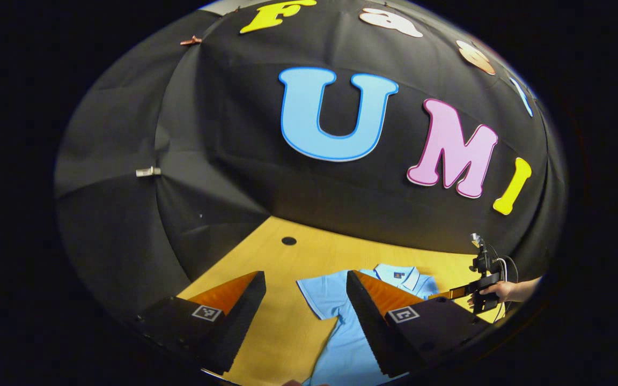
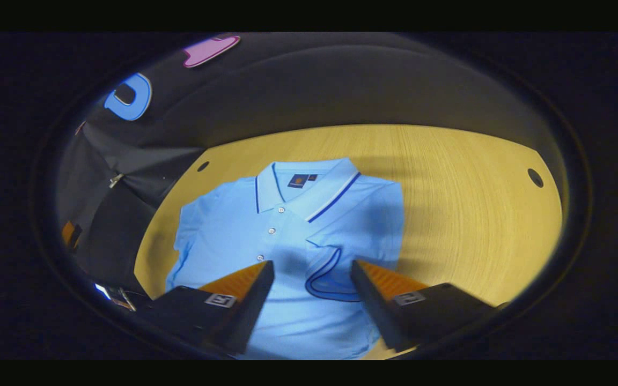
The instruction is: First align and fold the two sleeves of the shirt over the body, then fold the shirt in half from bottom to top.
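Observation:
A light blue polo shirt (image 2: 234, 230) lies face up on the wooden table (image 2: 448, 214), collar (image 2: 298, 185) at the far side. In the right gripper view, the sleeve on the right lies folded over the body, its dark-trimmed hem (image 2: 330, 279) between the fingers. The sleeve on the left (image 2: 191, 214) is spread out. My right gripper (image 2: 311, 265) hovers open above the chest. My left gripper (image 1: 306, 276) stands open over the spread sleeve (image 1: 317, 297) and the bare table beside it. The left gripper view has the right gripper (image 1: 480, 289) past the collar (image 1: 397, 276), held by a hand (image 1: 507, 291).
Round cable holes sit in the tabletop (image 1: 288, 240) (image 2: 535, 177) (image 2: 203, 166). The black cloth wall (image 1: 207, 187) closes the table's far and side edges. Bare wood (image 2: 475, 241) stretches beside the shirt's folded side.

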{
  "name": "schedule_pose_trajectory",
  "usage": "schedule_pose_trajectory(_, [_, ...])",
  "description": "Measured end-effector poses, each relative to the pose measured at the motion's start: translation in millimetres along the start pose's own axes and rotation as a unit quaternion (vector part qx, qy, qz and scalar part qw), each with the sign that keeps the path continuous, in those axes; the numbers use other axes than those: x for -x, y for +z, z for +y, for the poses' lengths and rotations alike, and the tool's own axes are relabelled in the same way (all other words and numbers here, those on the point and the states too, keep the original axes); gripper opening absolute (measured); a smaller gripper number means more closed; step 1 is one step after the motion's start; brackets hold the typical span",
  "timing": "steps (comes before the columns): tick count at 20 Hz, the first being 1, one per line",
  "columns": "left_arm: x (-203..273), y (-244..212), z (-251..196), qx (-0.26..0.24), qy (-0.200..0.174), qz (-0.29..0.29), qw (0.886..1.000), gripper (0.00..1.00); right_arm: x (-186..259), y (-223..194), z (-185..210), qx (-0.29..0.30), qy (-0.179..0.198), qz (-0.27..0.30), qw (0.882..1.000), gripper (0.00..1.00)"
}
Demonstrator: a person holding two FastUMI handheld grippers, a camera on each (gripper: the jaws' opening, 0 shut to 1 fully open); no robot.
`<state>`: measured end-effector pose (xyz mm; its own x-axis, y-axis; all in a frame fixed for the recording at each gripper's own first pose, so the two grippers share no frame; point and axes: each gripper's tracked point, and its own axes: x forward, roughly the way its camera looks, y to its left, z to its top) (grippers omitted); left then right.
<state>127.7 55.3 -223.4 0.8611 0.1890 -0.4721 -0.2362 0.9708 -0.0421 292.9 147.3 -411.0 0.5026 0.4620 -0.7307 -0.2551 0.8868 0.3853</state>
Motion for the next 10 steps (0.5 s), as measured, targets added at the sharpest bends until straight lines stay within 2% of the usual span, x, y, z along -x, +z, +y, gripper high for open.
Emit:
schedule_pose_trajectory(1, [-5.7, -4.8, -0.4, 0.006, -0.002, 0.008, 1.000, 0.96, 6.1, 5.5, -2.4, 0.000, -0.003, -0.008, 1.000, 0.95])
schedule_pose_trajectory(2, [-12.1, -10.7, -1.0, 0.012, -0.004, 0.015, 1.000, 0.96, 13.2, 9.1, -5.5, -0.002, -0.006, -0.017, 1.000, 0.98])
schedule_pose_trajectory(6, [-51.1, -21.5, -2.6, 0.003, -0.008, 0.036, 0.999, 0.96, 56.9, 26.9, -21.7, -0.020, -0.018, -0.060, 0.998, 0.98])
schedule_pose_trajectory(10, [-118.3, -39.8, 1.7, -0.013, 0.004, 0.075, 0.997, 0.96, 111.1, 25.3, -51.2, -0.031, -0.051, -0.094, 0.994, 0.98])
